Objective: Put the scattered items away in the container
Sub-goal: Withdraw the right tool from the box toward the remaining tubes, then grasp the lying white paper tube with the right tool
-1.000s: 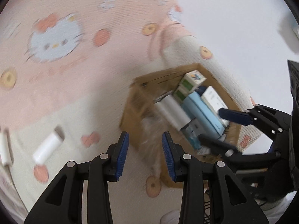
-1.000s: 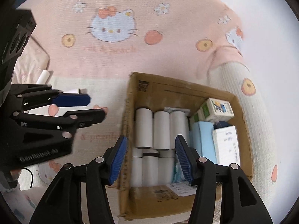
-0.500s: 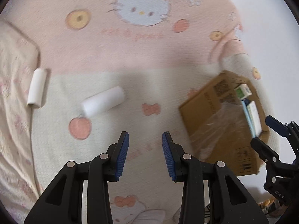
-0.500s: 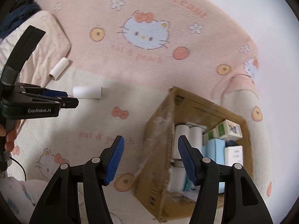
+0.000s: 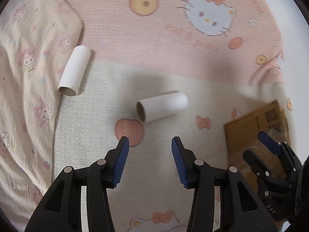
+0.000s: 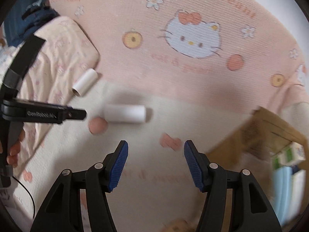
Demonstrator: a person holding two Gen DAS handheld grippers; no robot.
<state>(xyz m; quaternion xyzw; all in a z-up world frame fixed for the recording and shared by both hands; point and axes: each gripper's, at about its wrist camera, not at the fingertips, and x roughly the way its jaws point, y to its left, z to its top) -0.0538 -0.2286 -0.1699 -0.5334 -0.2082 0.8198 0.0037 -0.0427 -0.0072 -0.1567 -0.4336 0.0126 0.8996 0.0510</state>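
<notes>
Two white cardboard rolls lie on the pink and cream cat-print blanket. The nearer roll (image 5: pixel 162 106) (image 6: pixel 125 114) rests just beyond my left gripper (image 5: pixel 150 141), whose jaws are opening with nothing between them. The farther roll (image 5: pixel 74 70) (image 6: pixel 85 82) lies against a pillow's edge. My right gripper (image 6: pixel 156 143) hangs open and empty over the blanket, short of the nearer roll. The brown cardboard box (image 5: pixel 251 127) (image 6: pixel 260 131) sits at the right. In the left wrist view, the right gripper (image 5: pixel 254 144) shows in front of the box. The right wrist view catches the left gripper (image 6: pixel 77 113) side-on.
A pale printed pillow (image 5: pixel 25 77) borders the blanket on the left. Blue cloth (image 6: pixel 19 19) lies at the far left corner. A person's hand (image 6: pixel 15 148) holds the left tool, with a thin cable (image 6: pixel 29 199) below. The box holds a green-white carton (image 6: pixel 289 152) and a light blue pack (image 6: pixel 283 183).
Both grippers swung away from the box toward the loose rolls, and the box slid to the right edge of both views. The left jaws widened; the right jaws widened slightly.
</notes>
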